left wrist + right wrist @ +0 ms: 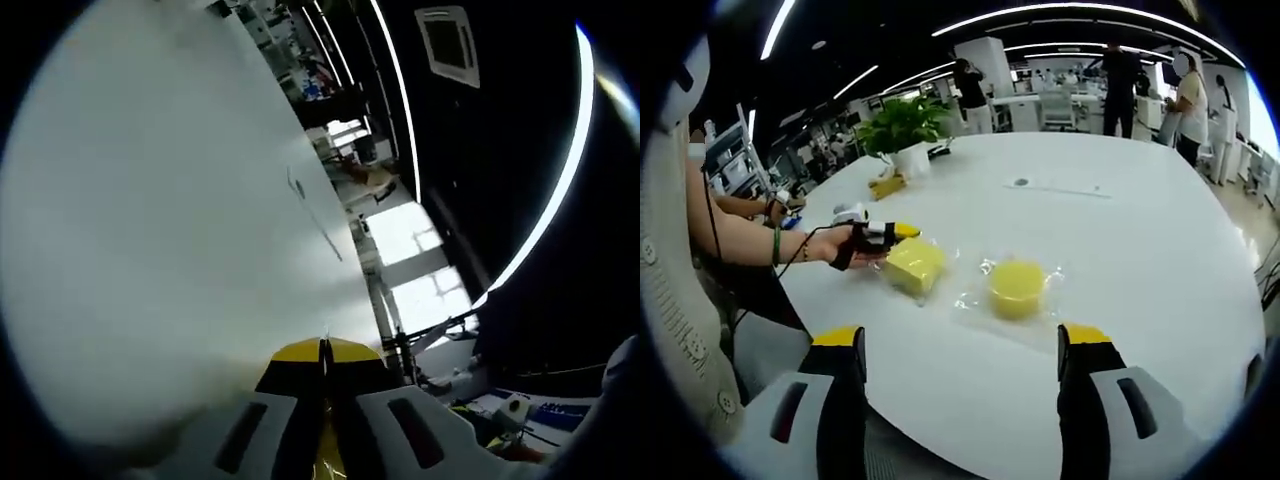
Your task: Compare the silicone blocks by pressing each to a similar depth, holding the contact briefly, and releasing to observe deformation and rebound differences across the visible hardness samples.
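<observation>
2 yellow silicone samples lie on the white table [1160, 260] near its near edge, each on a clear wrapper, presumably so they stay clean and do not slide when pressed. The square block [914, 265] sits toward the near-left edge; the round block [1016, 288] lies just beside it, apart from it, closer to the middle of the near edge. Side by side like this, they can be pressed in turn without repositioning.

In the right gripper view, the left gripper [896, 233] reaches in from the left, held in a person's hand [845, 246], its yellow tip against the square block's left side or touching it; this looks like the pressing or holding contact on the first sample. In the left gripper view its jaws are together, the yellow tips meeting at a seam, which suits a blunt single probe.

The right gripper [960, 345] hangs back over the near edge, jaws wide apart and holding nothing, probably kept there to give a clear look at how the block deforms.

Farther out, a potted plant [902, 135] stands toward the far-left edge, and people stand beyond the far edge.
</observation>
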